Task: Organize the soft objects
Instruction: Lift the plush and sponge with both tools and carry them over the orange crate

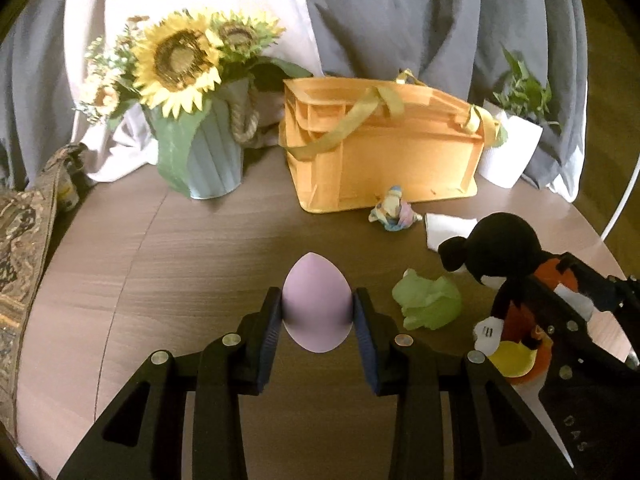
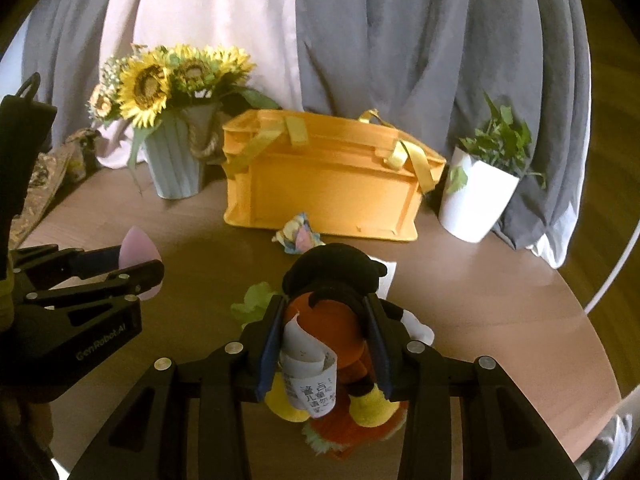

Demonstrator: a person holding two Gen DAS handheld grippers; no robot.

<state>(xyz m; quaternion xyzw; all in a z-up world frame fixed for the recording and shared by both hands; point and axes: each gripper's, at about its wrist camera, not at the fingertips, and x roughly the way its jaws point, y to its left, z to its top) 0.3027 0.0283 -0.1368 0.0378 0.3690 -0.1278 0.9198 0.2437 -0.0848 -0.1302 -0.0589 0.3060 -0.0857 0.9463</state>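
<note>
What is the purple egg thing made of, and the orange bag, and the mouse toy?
Purple egg: probably soft foam sponge; matte, smooth, with no shine, pinched by the left gripper.
Orange bag: looks like stiff fabric or felt; flat dull sides, shinier yellow ribbon handles.
Mouse toy: plush cloth; fuzzy surface, paper tag, held in the right gripper.

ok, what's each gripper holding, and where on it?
Left gripper pinches the pink sponge across its widest middle. Right gripper clamps the plush by its orange torso, from behind.
</note>
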